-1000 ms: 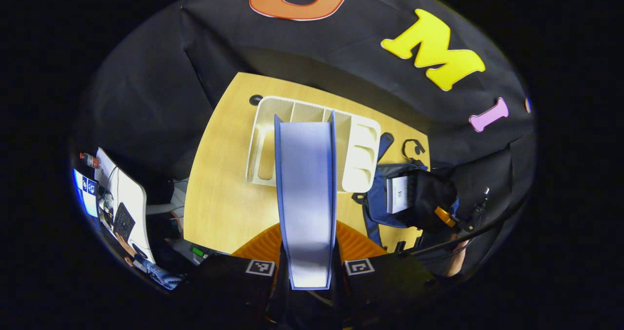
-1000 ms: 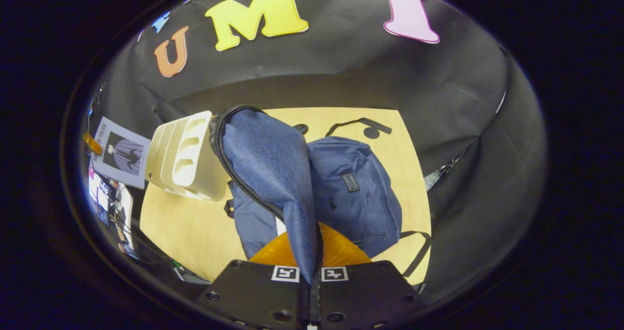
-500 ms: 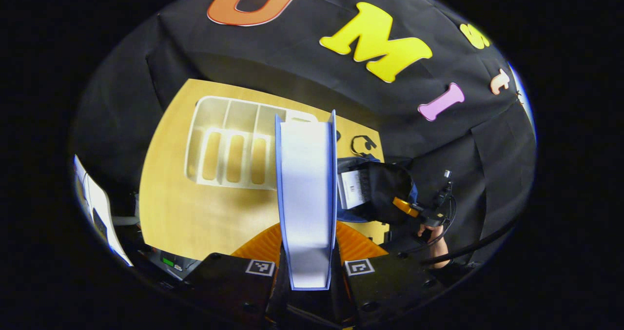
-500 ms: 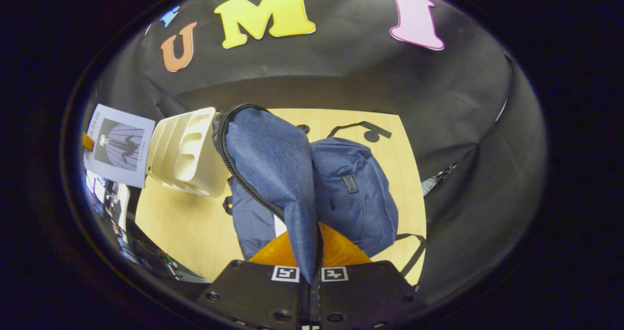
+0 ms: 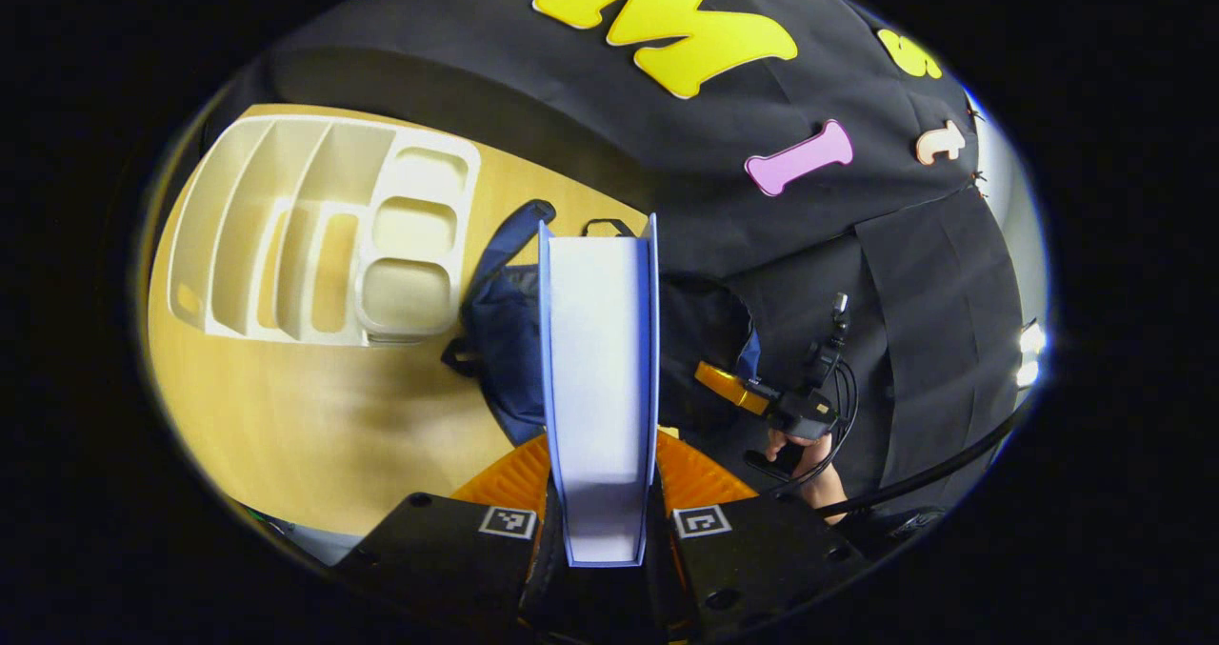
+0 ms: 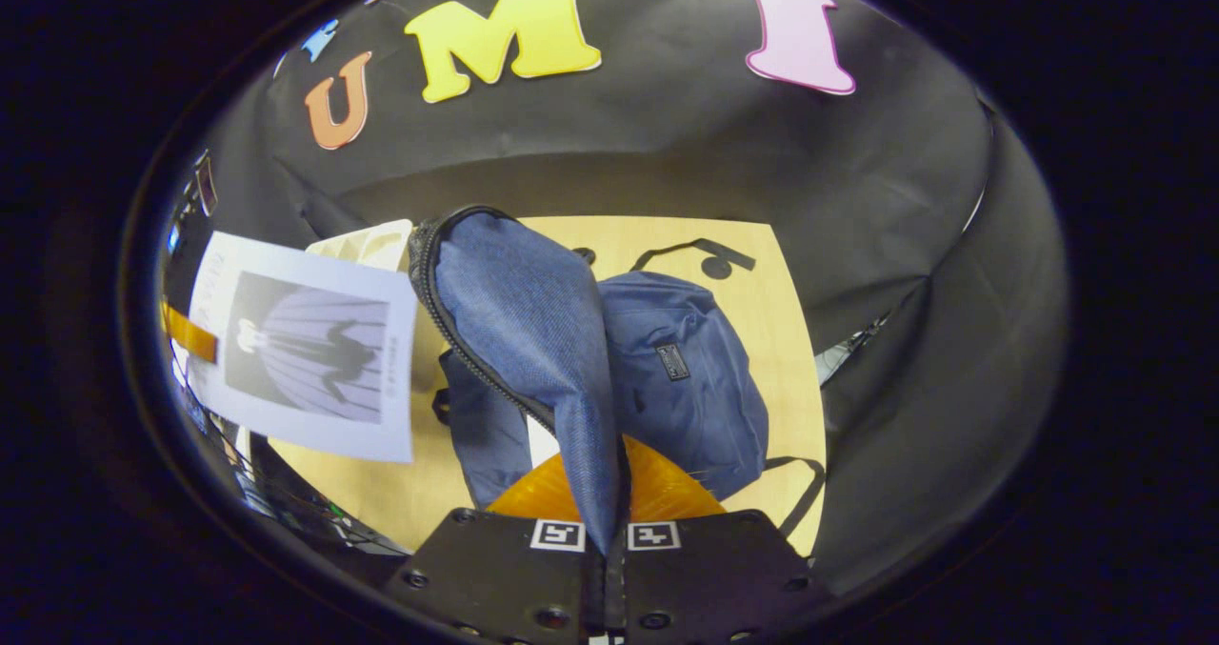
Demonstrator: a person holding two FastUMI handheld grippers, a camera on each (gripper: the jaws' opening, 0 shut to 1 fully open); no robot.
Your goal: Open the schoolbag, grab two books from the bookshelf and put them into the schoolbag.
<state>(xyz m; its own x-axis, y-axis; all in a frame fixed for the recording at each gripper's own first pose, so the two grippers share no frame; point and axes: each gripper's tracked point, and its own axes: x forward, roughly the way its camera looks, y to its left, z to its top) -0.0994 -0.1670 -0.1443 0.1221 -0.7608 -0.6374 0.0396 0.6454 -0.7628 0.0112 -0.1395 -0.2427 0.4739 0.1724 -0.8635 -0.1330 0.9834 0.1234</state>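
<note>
My left gripper [image 5: 602,521] is shut on a blue-covered book [image 5: 598,378], held edge-on with its white page block facing me. The same book [image 6: 305,345] hangs in the air at the left of the right gripper view, its cover showing a dark figure. The navy schoolbag [image 5: 503,350] lies on the wooden table right of the bookshelf, behind the book. My right gripper [image 6: 608,531] is shut on the bag's zippered flap [image 6: 529,331] and holds it raised, above the bag's body [image 6: 686,378]. The right gripper [image 5: 752,399] and a hand [image 5: 814,454] show past the book.
The cream bookshelf [image 5: 314,231] lies on the table [image 5: 286,426] at the left, its slots bare. In the right gripper view its top corner [image 6: 367,240] peeks over the book. Bag straps [image 6: 700,250] trail toward the table's far edge. Black cloth walls close in behind.
My left gripper has carried the book rightward from over the bookshelf to in front of the schoolbag. In the right gripper view the book grew larger and nearer. The flap stays held up.
</note>
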